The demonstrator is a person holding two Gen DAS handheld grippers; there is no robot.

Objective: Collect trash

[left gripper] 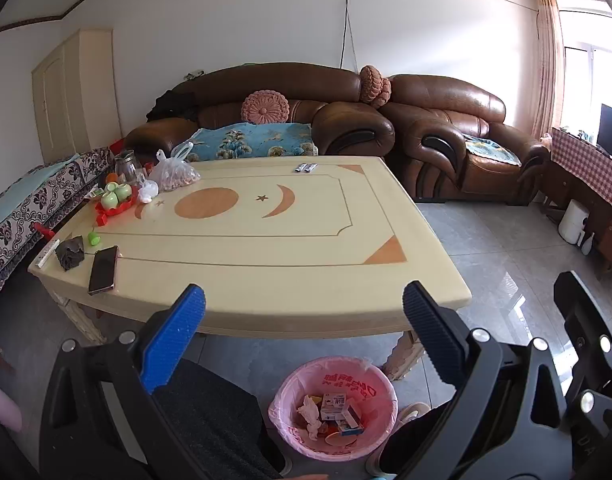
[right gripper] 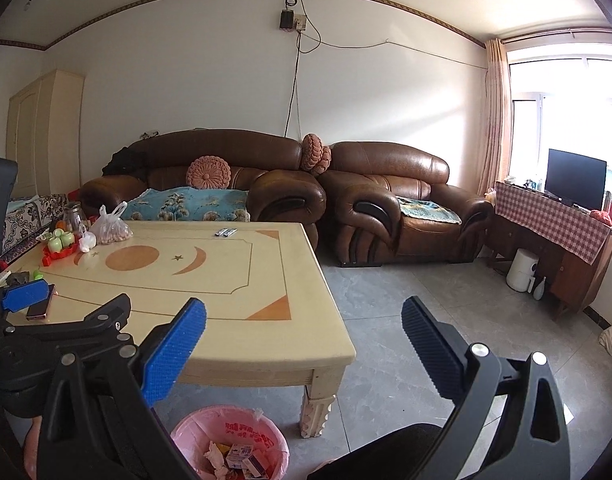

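Observation:
A pink-lined trash bin (left gripper: 333, 408) stands on the floor under the near edge of the cream coffee table (left gripper: 290, 280); it holds tissues, small cartons and other scraps. It also shows in the right wrist view (right gripper: 230, 440). My left gripper (left gripper: 304, 316) is open and empty, held above the bin at the table's near edge. My right gripper (right gripper: 304, 332) is open and empty, off the table's right corner. On the table lie a crumpled white tissue (left gripper: 148, 192), a dark crumpled wad (left gripper: 71, 254) and two small silver wrappers (left gripper: 306, 167).
The table's left end holds a phone (left gripper: 103, 269), a remote, a green cap, a red tray with green cups (left gripper: 116, 196), a glass jar and a bag of nuts (left gripper: 174, 176). Brown sofas (left gripper: 346, 120) stand behind. A cabinet with a checked cloth (right gripper: 554, 220) is at the right.

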